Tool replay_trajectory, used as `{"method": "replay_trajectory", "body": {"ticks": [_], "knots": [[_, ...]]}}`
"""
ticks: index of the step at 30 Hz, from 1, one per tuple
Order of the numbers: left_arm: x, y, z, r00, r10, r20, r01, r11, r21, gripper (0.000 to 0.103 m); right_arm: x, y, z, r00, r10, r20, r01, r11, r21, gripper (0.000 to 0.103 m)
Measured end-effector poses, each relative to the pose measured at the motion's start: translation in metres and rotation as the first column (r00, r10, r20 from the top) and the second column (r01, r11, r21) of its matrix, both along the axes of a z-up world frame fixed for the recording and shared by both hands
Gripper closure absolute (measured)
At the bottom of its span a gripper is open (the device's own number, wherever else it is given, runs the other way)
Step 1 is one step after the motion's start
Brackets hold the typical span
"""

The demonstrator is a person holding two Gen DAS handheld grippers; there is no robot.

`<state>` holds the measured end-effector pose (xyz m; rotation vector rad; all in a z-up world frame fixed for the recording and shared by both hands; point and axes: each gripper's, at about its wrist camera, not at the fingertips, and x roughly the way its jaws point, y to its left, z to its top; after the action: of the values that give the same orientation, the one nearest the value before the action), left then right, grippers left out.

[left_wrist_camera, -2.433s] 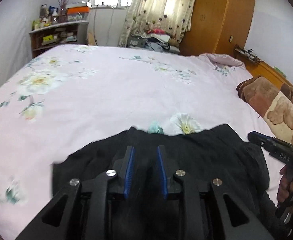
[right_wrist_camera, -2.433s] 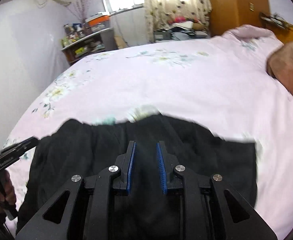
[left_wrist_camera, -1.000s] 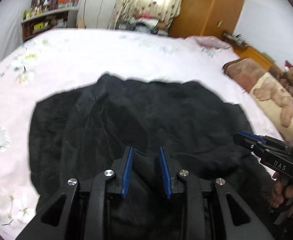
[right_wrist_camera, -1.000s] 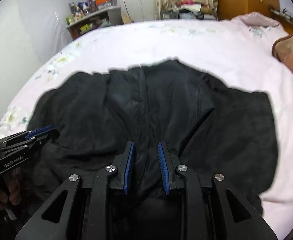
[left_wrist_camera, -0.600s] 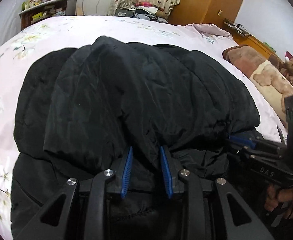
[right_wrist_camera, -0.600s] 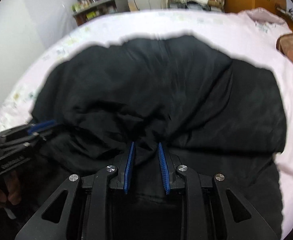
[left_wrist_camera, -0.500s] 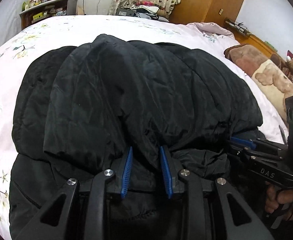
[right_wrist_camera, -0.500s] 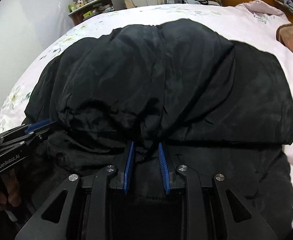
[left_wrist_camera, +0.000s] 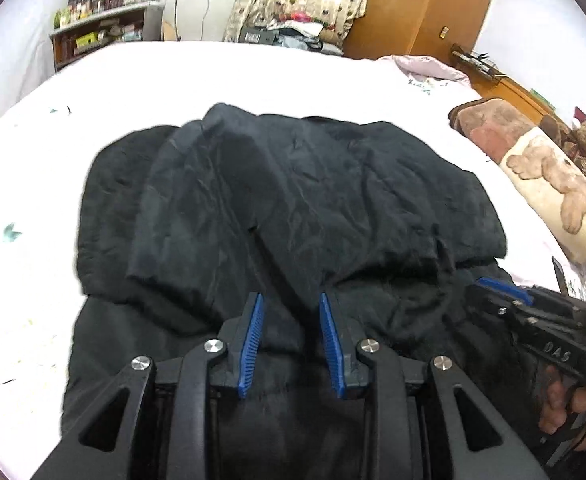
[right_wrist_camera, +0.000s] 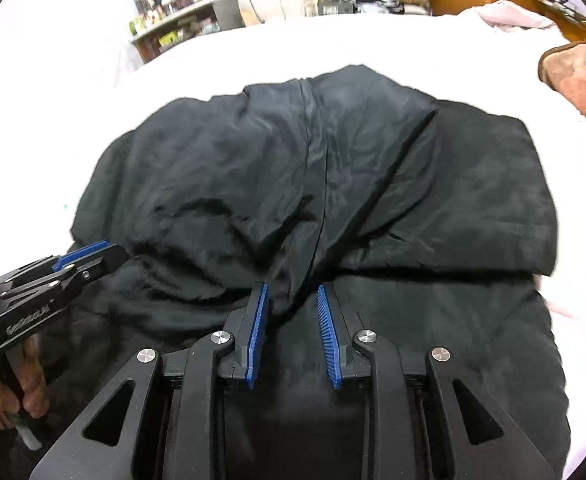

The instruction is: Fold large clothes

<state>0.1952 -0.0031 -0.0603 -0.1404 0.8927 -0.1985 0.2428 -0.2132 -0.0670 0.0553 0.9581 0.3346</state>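
Observation:
A large black coat (left_wrist_camera: 293, 200) lies on the pink floral bed, its far half folded back over the near half; it also shows in the right wrist view (right_wrist_camera: 333, 184). My left gripper (left_wrist_camera: 291, 300) is open just above the folded edge, with no cloth between its blue pads. My right gripper (right_wrist_camera: 293, 292) is open in the same way over the folded edge further right. Each gripper shows in the other's view, the right one (left_wrist_camera: 497, 286) at the coat's right side, the left one (right_wrist_camera: 81, 254) at its left side.
The pink bedsheet (left_wrist_camera: 253, 76) spreads beyond the coat. A brown bear-print pillow (left_wrist_camera: 533, 168) lies at the right. A shelf with clutter (left_wrist_camera: 101, 36), a curtained window and a wooden wardrobe (left_wrist_camera: 425, 8) stand past the bed.
Both grippers pulled the coat's far edge toward me and laid it over the near half. Both have since opened and let go of the cloth, which has settled flatter.

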Motion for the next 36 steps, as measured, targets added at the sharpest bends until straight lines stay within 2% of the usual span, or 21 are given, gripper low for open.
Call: {"method": "replay_trajectory", "body": {"ticks": [6, 8, 9, 18, 20, 29, 36], "knots": [[-0.056, 0.012, 0.026, 0.998, 0.003, 0.055, -0.002, 1.0, -0.016, 0.072, -0.055, -0.019, 0.029, 0.998, -0.019, 0.063, 0.018, 1.0, 0.023, 0.076], [-0.075, 0.015, 0.033, 0.997, 0.009, 0.071, -0.008, 1.0, -0.027, 0.072, -0.074, -0.026, 0.036, 0.997, -0.022, 0.072, 0.019, 0.999, 0.036, 0.067], [-0.082, 0.016, 0.038, 0.997, 0.013, 0.075, -0.011, 1.0, -0.028, 0.072, -0.083, -0.029, 0.04, 0.997, -0.021, 0.077, 0.017, 0.999, 0.042, 0.065], [-0.157, 0.022, 0.071, 0.991, 0.026, 0.132, -0.024, 1.0, -0.015, 0.072, -0.156, -0.031, 0.064, 0.992, 0.001, 0.123, -0.004, 1.0, 0.021, 0.06], [-0.171, 0.024, 0.073, 0.99, 0.034, 0.137, -0.032, 0.999, -0.01, 0.072, -0.168, -0.034, 0.066, 0.992, -0.001, 0.129, -0.002, 1.0, 0.021, 0.057], [-0.219, 0.05, 0.068, 0.987, 0.112, 0.112, -0.111, 0.994, -0.017, 0.072, -0.214, -0.054, 0.066, 0.991, -0.043, 0.126, 0.039, 0.999, 0.034, 0.056], [-0.233, 0.067, 0.053, 0.984, 0.157, 0.08, -0.157, 0.988, -0.007, 0.072, -0.229, -0.074, 0.052, 0.992, -0.087, 0.094, 0.084, 0.996, 0.043, 0.056]]}}
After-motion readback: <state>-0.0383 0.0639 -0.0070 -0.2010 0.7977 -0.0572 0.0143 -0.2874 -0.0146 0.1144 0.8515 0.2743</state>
